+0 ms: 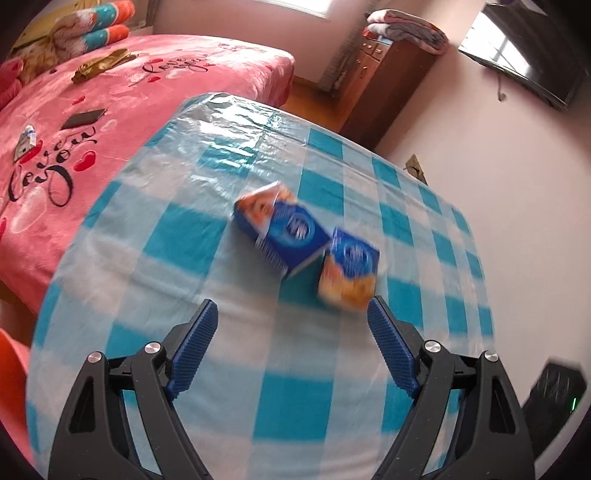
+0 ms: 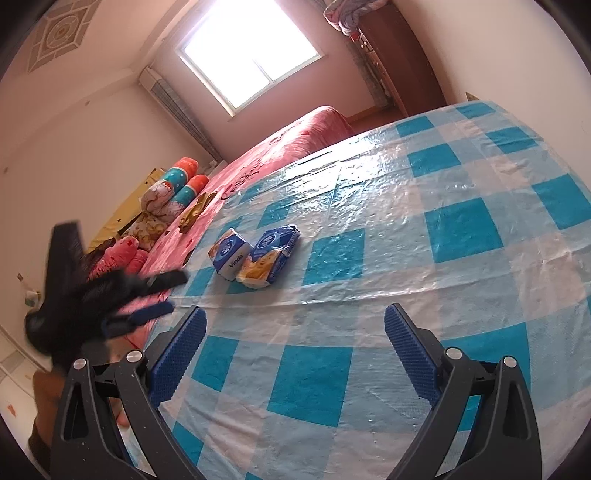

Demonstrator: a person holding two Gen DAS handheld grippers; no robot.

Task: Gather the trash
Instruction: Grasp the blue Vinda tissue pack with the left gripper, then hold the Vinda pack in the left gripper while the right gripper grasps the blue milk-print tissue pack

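Two blue and orange tissue packs lie side by side on the blue checked tablecloth (image 1: 221,332). In the left wrist view the bigger pack (image 1: 282,230) is ahead and the smaller pack (image 1: 349,271) lies just beyond the right fingertip. My left gripper (image 1: 293,308) hangs open over the cloth, nothing between its fingers. In the right wrist view the same packs (image 2: 227,253) (image 2: 271,256) lie far ahead near the table's left edge. My right gripper (image 2: 295,317) is open and holds nothing. The left gripper (image 2: 147,295) shows blurred at the left of that view, short of the packs.
A bed with a pink cover (image 1: 110,110) runs along the table's far side, with a phone (image 1: 83,118), a gold cloth (image 1: 99,66) and pillows (image 1: 92,26) on it. A wooden cabinet (image 1: 384,74) stands by the wall. A black bin (image 1: 554,395) sits low on the right.
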